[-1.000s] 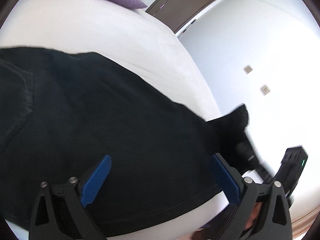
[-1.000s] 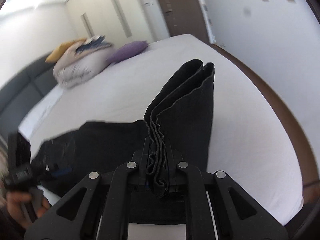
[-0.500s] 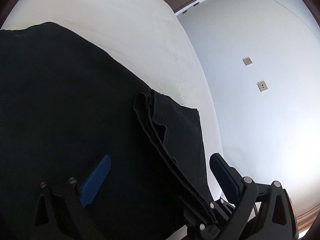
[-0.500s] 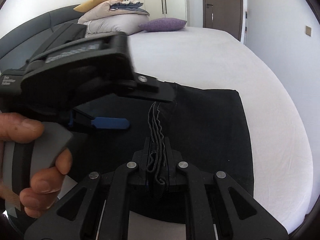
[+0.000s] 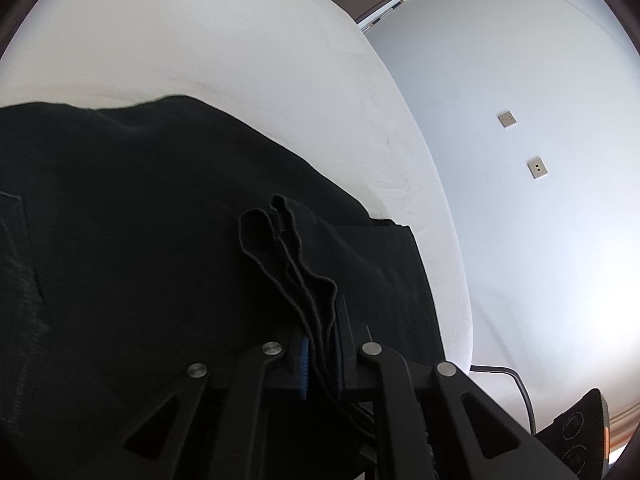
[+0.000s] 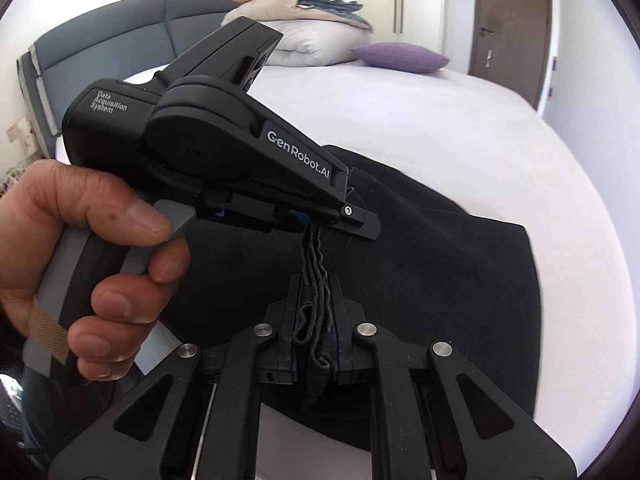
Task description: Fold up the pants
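Observation:
Black pants (image 5: 140, 260) lie folded over on a white bed (image 5: 240, 40). A bundle of stacked hem edges (image 5: 296, 264) stands up between the jaws of my left gripper (image 5: 322, 344), which are closing and press on the cloth. In the right wrist view, my right gripper (image 6: 316, 320) is shut on the same bundle of edges (image 6: 314, 264) lower down. My left gripper (image 6: 340, 216), held by a hand (image 6: 100, 240), pinches it just beyond, and the rest of the pants (image 6: 440, 280) spread over the bed (image 6: 440, 120) behind.
A grey headboard (image 6: 100, 52), a pile of pillows (image 6: 304, 36) and a purple cushion (image 6: 400, 56) are at the bed's far end. A brown door (image 6: 512, 20) stands beyond. The wall with two sockets (image 5: 507, 119) runs along the bed's side; a black device (image 5: 580, 432) lies low right.
My left gripper went from wide open to shut on the hem bundle. My right gripper carried the bundle across over the pants, up to the left gripper.

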Tool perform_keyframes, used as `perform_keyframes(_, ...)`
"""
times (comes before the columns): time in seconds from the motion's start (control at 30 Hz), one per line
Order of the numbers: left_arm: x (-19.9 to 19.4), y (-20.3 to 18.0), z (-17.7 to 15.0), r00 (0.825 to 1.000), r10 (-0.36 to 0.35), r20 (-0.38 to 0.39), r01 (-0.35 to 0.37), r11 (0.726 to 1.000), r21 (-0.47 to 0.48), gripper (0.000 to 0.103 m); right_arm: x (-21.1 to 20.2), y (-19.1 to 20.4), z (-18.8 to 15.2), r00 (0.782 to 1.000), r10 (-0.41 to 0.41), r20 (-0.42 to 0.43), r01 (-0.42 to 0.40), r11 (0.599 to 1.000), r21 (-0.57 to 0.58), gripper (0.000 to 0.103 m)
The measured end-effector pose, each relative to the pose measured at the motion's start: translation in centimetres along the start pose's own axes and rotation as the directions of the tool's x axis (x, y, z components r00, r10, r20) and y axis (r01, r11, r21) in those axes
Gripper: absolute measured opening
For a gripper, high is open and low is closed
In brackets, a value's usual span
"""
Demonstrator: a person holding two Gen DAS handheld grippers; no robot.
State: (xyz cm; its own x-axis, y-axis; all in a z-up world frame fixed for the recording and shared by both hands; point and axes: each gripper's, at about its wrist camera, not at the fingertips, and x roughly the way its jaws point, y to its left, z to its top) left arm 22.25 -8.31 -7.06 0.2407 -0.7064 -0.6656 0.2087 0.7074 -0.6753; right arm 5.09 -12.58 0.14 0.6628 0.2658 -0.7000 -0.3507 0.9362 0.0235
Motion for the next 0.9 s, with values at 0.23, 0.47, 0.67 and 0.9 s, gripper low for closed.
perform_keyframes(0.23, -3.5, 3.0, 2.3, 0.992, 0.126, 0.027, -0.127, 0.991, 0.037, 0.009, 2.9, 4.7, 3.1, 0.994, 0.106, -0.033, -0.107, 0.994, -0.016, 0.010)
perform_keyframes(0.47, -3.8, 5.2, 2.4, 0.986, 0.164, 0.031, -0.165, 0.986, 0.019, 0.015, 5.9, 8.4, 3.5, 0.981, 0.159, -0.108, -0.160, 0.987, 0.003, 0.010)
perform_keyframes(0.67, -5.0, 7.5, 1.2, 0.987, 0.151, 0.058, -0.151, 0.988, 0.001, 0.021, 7.7, 6.8, 3.2, 0.971, 0.181, -0.157, -0.174, 0.983, 0.060, 0.015)
perform_keyframes(0.9, -9.1, 5.2, 0.1, 0.897, 0.383, 0.220, -0.401, 0.915, 0.045, 0.056, 3.7, 3.8, 0.8, 0.917, 0.378, -0.129, -0.353, 0.918, 0.182, 0.072)
